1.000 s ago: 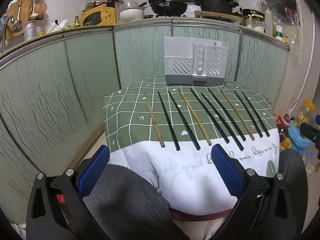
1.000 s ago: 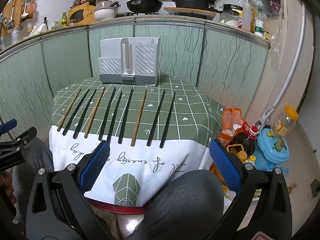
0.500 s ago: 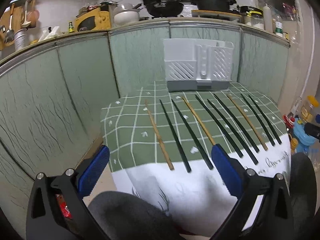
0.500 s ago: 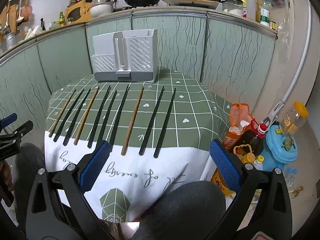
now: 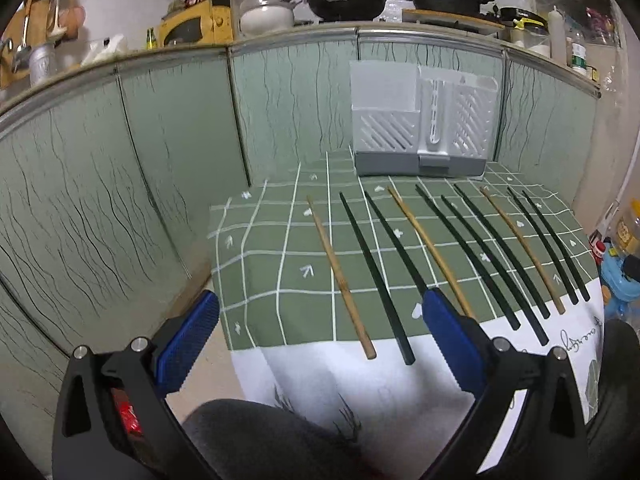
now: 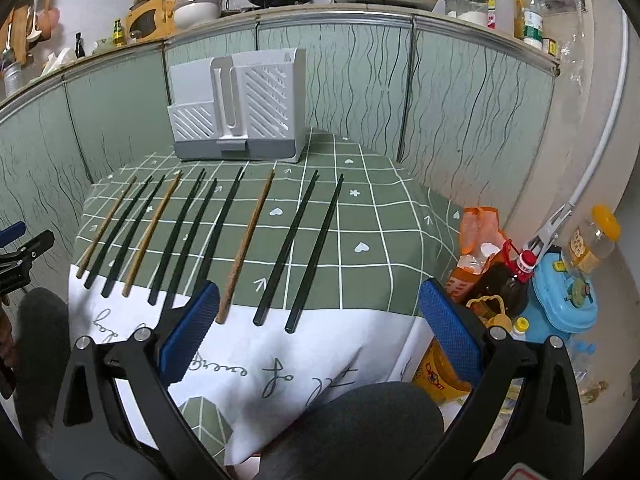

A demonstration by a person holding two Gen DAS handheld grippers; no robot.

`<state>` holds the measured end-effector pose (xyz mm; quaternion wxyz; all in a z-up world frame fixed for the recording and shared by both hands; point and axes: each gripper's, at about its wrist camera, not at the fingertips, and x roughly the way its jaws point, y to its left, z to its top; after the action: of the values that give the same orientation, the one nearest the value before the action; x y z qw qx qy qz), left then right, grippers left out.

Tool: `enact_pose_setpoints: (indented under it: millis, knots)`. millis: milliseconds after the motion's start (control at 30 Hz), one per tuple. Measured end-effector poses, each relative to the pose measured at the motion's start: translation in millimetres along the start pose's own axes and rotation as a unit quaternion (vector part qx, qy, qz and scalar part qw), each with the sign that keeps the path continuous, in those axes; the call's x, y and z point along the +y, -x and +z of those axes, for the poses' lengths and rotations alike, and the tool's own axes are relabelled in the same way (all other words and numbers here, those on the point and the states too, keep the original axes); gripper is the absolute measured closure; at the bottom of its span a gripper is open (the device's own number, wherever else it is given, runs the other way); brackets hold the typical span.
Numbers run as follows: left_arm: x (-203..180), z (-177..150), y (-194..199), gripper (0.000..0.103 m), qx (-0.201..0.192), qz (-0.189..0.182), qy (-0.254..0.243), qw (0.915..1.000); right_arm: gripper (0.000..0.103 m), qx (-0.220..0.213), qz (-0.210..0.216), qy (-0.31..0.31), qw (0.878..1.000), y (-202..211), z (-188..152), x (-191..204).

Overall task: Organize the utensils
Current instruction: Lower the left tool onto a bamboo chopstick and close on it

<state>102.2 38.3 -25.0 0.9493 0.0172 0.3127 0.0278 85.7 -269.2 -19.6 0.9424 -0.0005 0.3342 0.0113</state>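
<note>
While both of my claws hang wide apart over the near edge of the bench, nothing is between their blue pads.

Left claw: my left claw (image 5: 320, 344) is spread fully, holding nothing; its right pad (image 5: 450, 338) overlaps the near ends of two chopsticks in the left wrist view, and I cannot tell whether it touches them.

Right claw: my right claw (image 6: 318, 330) is just as wide and bare, poised in front of the right half of the row; the near end of the rightmost wooden chopstick (image 6: 248, 246) lies just beside its left pad (image 6: 188, 334) in the picture.

Chopsticks: ten chopsticks (image 5: 452, 260) lie side by side in one row on the bench, tips pointing away from me, thick ends near the front edge; seven are black, three are wooden.

Leftmost stick: a wooden chopstick (image 5: 340, 276), with a black chopstick (image 5: 376, 276) just beside it.

Holder: a white and grey utensil holder (image 5: 420, 120) stands upright at the far side of the bench, beyond the row, apart from the tips.

Bench: a green checked tablecloth (image 6: 372, 248) covers it, its white printed edge hanging down toward my knees (image 6: 360, 428).

Right of the bench: bottles and a blue container (image 6: 560, 304) stand on the floor.
</note>
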Motion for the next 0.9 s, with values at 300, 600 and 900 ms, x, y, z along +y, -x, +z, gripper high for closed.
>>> enact_pose_setpoints:
  millis: [300, 600, 900]
  knots:
    - [-10.8, -15.5, -37.0, 0.027, 0.034, 0.017, -0.009, 0.9992, 0.024, 0.026, -0.009, -0.011, 1.000, -39.8, -4.8, -1.1]
    - [-22.4, -19.6, -58.7, 0.058, 0.058, 0.008, 0.004, 0.9983, 0.062, 0.065, -0.016, -0.009, 0.998, -75.3, -11.3, 7.7]
    - [-31.5, -22.3, -62.4, 0.086, 0.044, 0.027, 0.009, 0.9987, 0.078, 0.059, -0.025, -0.010, 0.998, -82.9, -17.6, 14.6]
